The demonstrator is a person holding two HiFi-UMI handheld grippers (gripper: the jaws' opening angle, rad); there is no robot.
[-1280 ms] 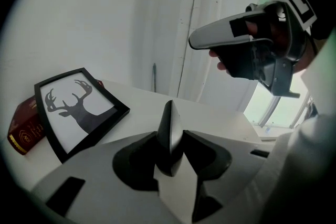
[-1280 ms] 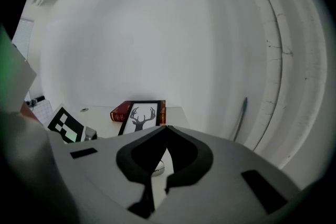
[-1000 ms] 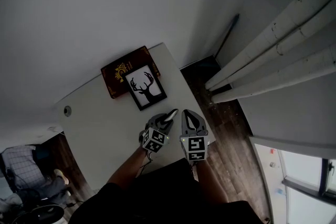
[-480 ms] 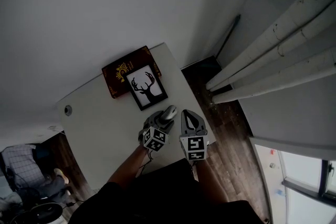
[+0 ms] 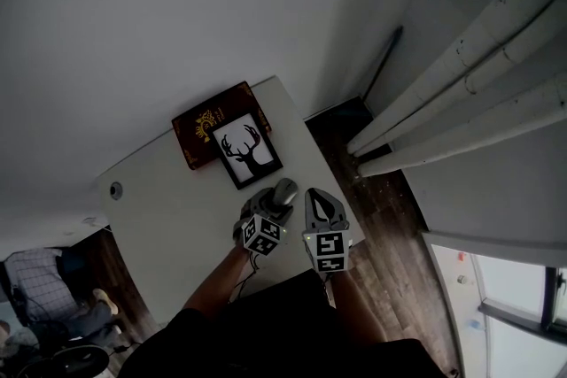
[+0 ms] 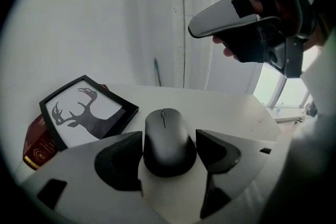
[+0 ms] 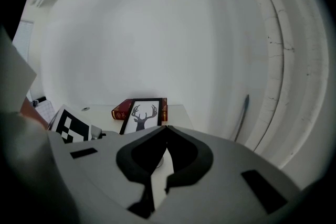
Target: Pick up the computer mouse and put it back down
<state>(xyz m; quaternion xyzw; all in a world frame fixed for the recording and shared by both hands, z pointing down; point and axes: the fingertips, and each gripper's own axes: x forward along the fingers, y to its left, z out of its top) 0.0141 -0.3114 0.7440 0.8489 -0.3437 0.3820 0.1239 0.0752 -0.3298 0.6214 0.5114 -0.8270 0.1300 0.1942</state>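
The dark grey computer mouse (image 6: 168, 136) lies flat on the white table (image 5: 177, 208), near its right edge, and also shows in the head view as the mouse (image 5: 284, 190). My left gripper (image 6: 169, 138) straddles it. Its jaws have just been opening and now stand wide at either side of the mouse without pressing on it. In the head view the left gripper (image 5: 270, 206) sits just behind the mouse. My right gripper (image 7: 167, 127) is shut and empty. It hovers beside the left one as the right gripper (image 5: 317, 195), above the table edge.
A black-framed deer picture (image 5: 245, 148) lies on a dark red book (image 5: 197, 121) just beyond the mouse. A small round grommet (image 5: 115, 189) sits at the table's left. The table edge and dark wood floor (image 5: 372, 217) lie to the right, with white pipes (image 5: 461, 84) beyond.
The mouse went from tilted in the left jaws to lying flat on the table. The left jaws spread apart off it. The right gripper stayed still.
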